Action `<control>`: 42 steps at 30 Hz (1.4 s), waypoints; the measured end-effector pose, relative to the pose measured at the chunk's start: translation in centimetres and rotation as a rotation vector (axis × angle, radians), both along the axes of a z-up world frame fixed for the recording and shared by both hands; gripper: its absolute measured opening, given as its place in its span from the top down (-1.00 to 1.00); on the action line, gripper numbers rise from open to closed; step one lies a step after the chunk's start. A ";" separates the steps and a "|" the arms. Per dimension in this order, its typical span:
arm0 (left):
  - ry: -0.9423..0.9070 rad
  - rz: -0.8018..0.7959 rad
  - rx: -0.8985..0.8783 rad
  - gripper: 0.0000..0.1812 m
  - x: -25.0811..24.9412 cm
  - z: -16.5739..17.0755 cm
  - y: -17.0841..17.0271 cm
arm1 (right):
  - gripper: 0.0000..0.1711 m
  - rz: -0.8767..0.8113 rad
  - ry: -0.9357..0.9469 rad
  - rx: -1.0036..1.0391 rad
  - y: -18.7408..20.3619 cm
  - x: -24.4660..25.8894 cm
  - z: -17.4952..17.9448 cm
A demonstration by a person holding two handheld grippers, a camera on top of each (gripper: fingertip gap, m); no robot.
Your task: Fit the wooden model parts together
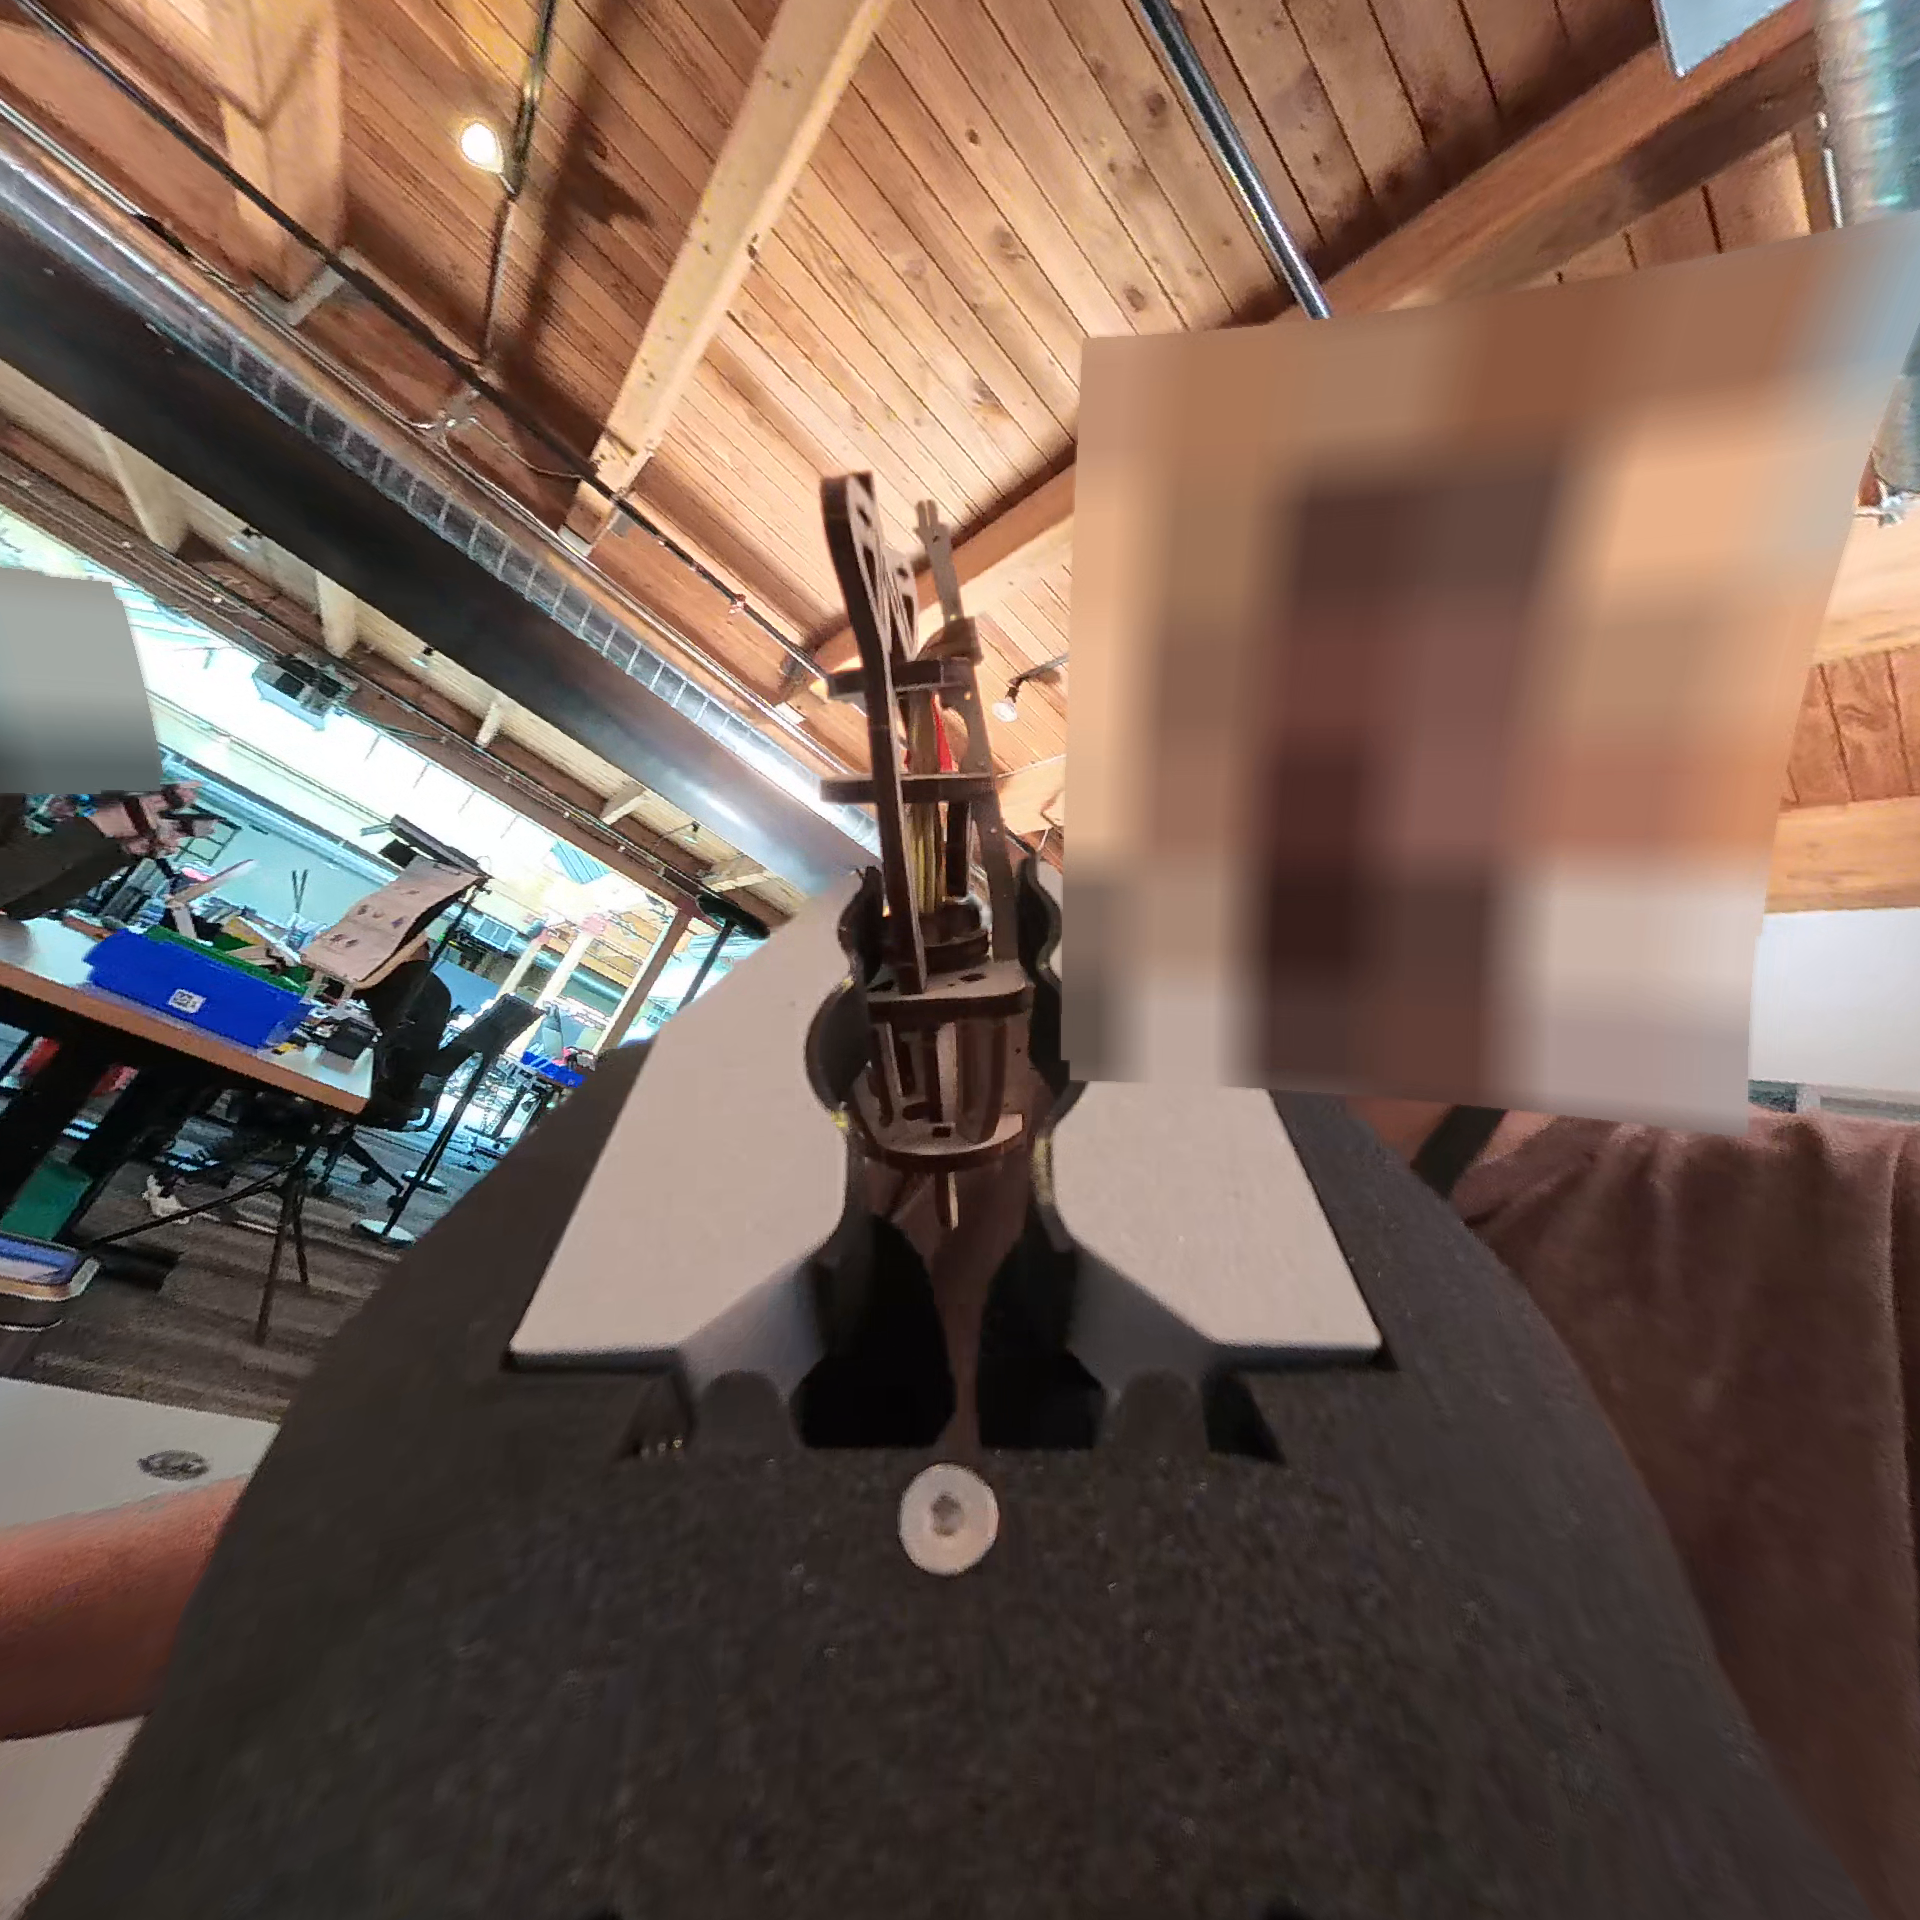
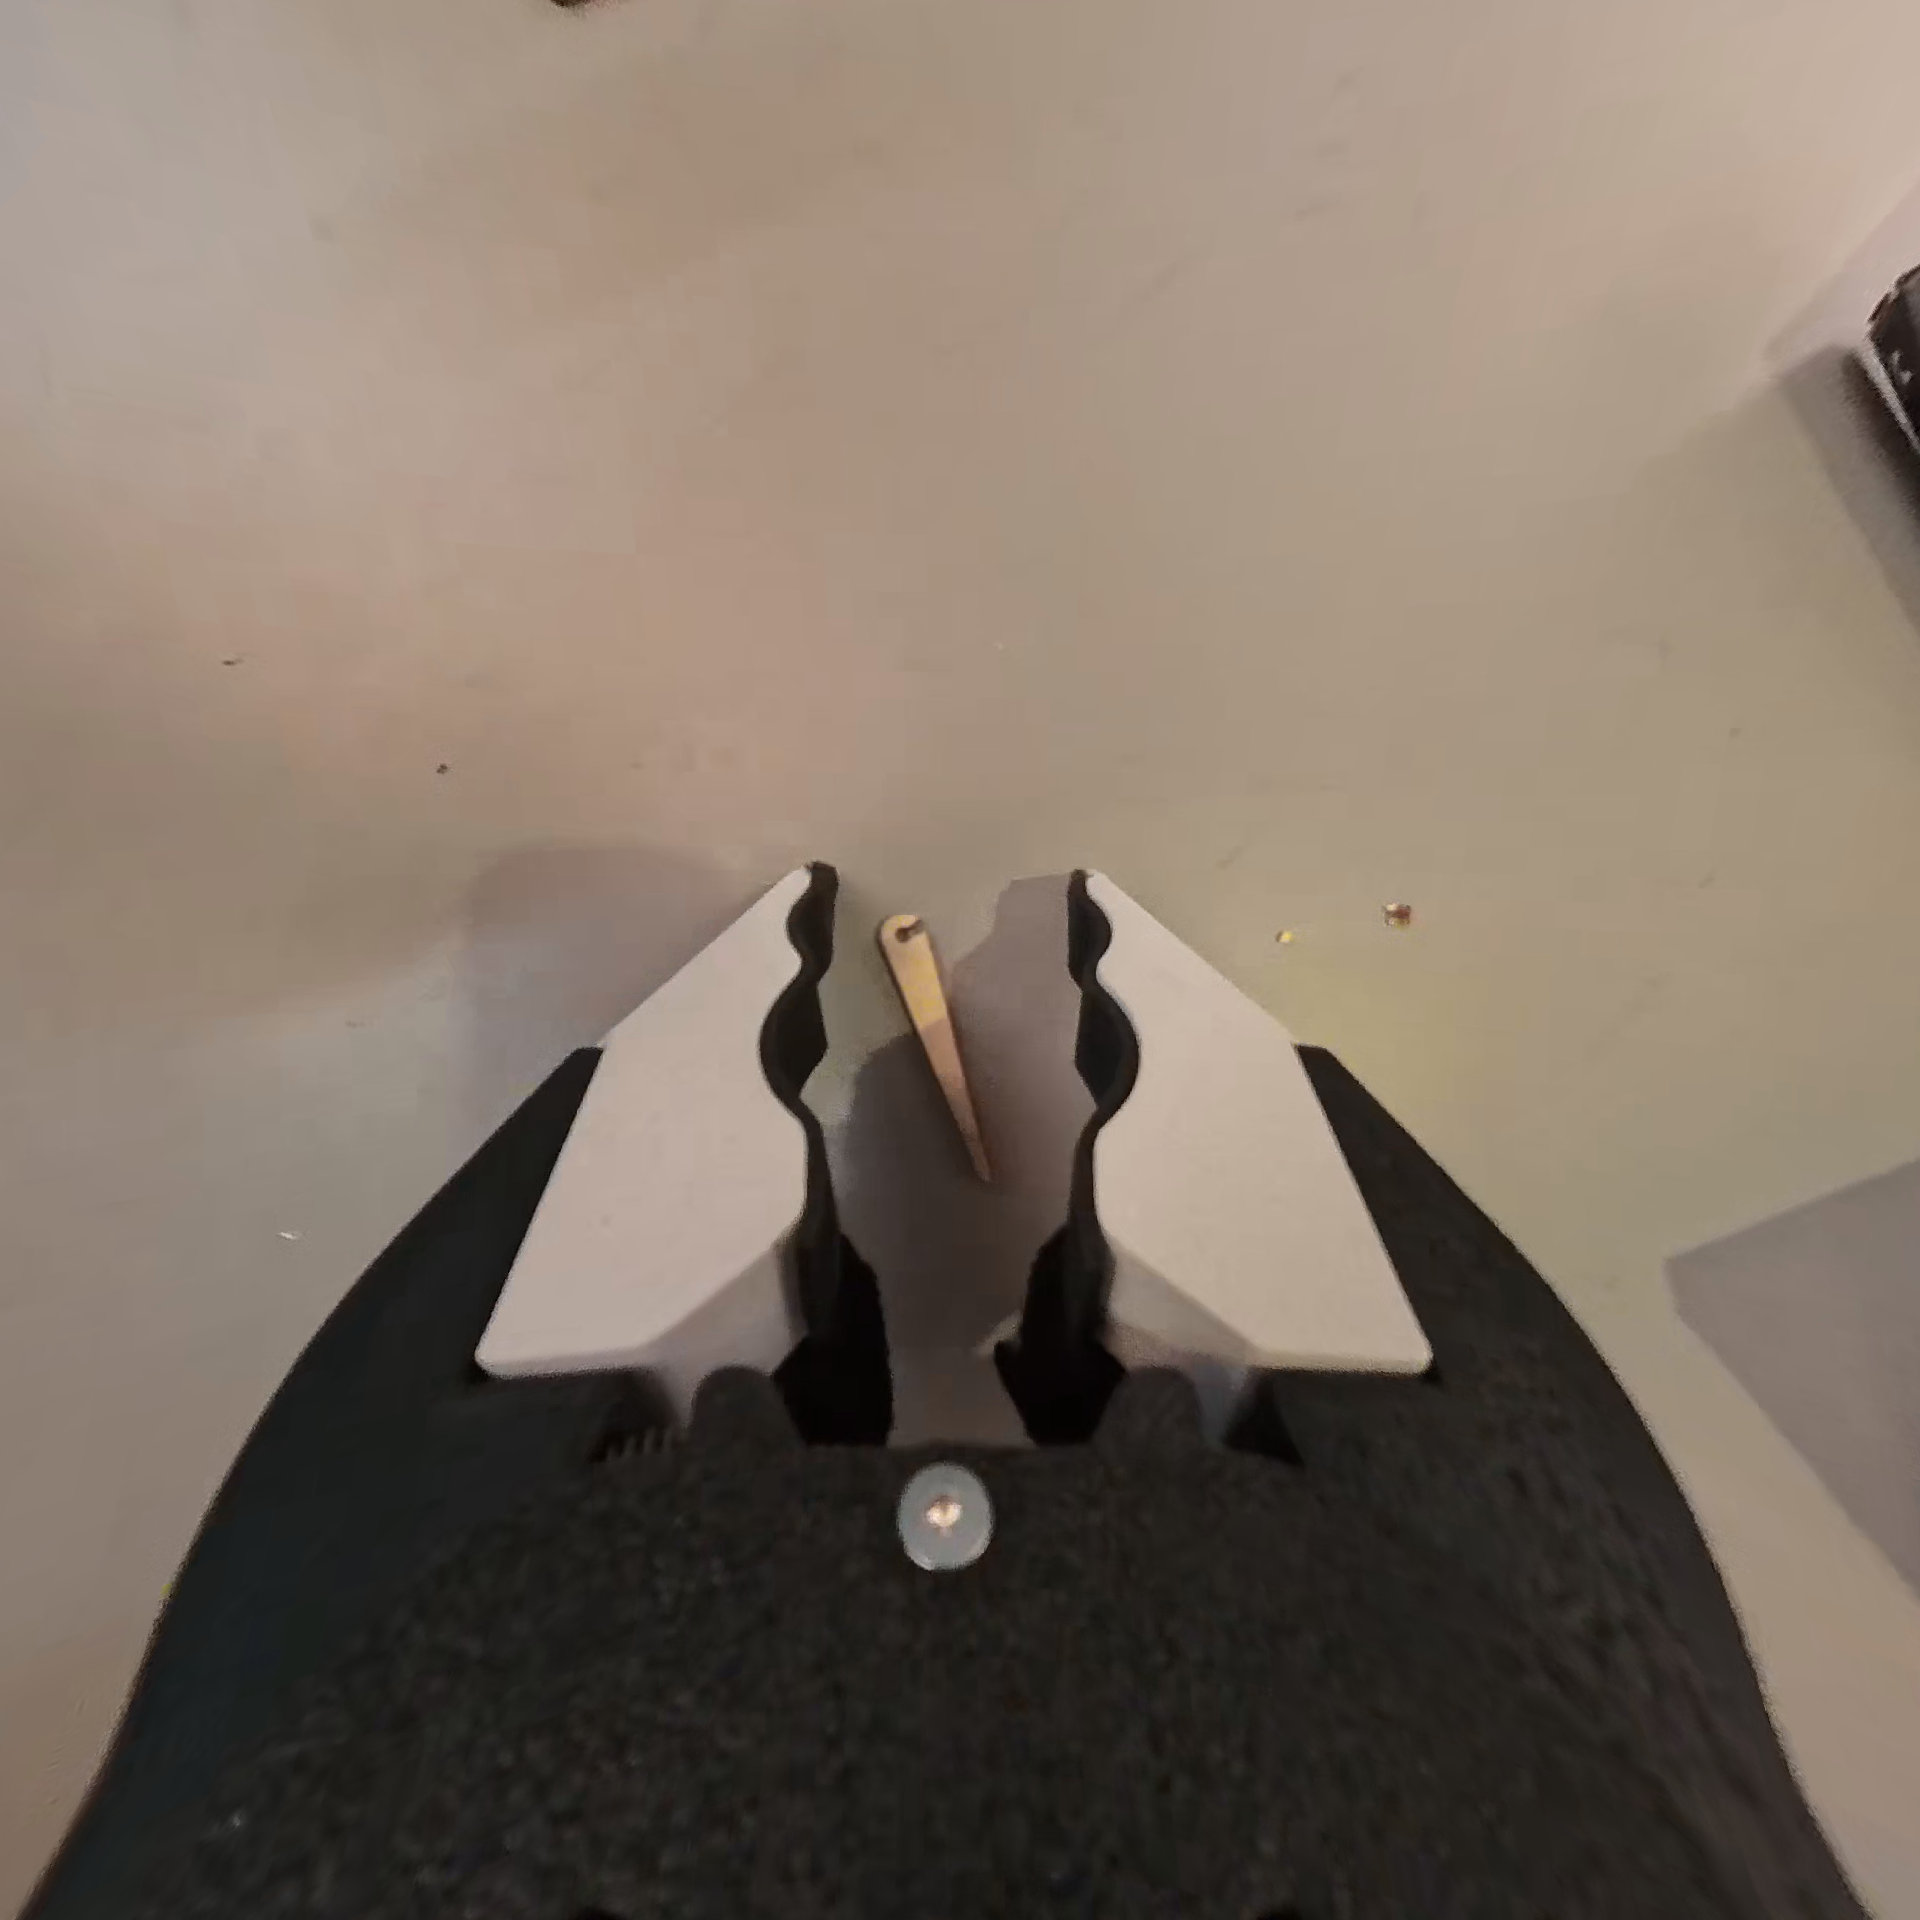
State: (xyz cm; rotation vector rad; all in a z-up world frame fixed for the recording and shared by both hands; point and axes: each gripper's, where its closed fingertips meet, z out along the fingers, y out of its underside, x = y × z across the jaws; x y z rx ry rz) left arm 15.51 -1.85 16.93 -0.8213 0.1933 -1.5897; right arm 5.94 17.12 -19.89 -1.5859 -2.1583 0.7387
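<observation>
In the left wrist view my left gripper [image 1: 940,914] is shut on a dark wooden model [image 1: 930,831] of slotted flat parts. It holds the model by its lower end, tilted up toward the ceiling, with thin pieces sticking out above the fingers. In the right wrist view my right gripper [image 2: 948,883] is open and points down at a pale table [image 2: 935,416]. A small tapered wooden part [image 2: 935,1034] with a hole at its wide end lies flat on the table between the two fingers, touching neither.
A person in a brown shirt [image 1: 1714,1351] is close on the right of the left wrist view. A work table with a blue bin [image 1: 197,987] stands far off left. A dark object [image 2: 1896,364] sits at the table's right edge. Small crumbs [image 2: 1397,914] lie right of the fingers. My right fingertips sit around 40 cm from my left ones.
</observation>
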 end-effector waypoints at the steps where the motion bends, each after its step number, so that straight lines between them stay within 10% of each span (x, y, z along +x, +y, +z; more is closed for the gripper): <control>1: 0.004 -0.004 0.007 0.75 0.3 0.0 -0.5 | 0.50 0.002 0.003 0.008 0.2 0.0 0.0; 6: 0.046 -0.003 0.015 0.75 1.9 -0.3 -1.8 | 0.52 0.000 0.020 0.010 0.4 0.0 0.0; 10: 0.060 0.041 -0.015 0.74 2.1 -1.0 -1.6 | 1.00 0.001 0.064 0.033 0.4 -0.1 -0.1; 23: -0.015 0.302 -0.345 0.75 -3.6 -13.4 1.7 | 1.00 -0.003 0.232 -0.340 -0.4 1.2 6.0; 32: -0.030 0.162 -0.275 0.75 -2.2 -12.5 1.2 | 0.62 0.094 -0.074 0.002 -0.6 1.3 0.2; 42: -0.102 0.130 -0.327 0.75 -2.2 -13.2 2.3 | 0.91 0.182 -0.155 -0.257 -4.5 3.3 0.3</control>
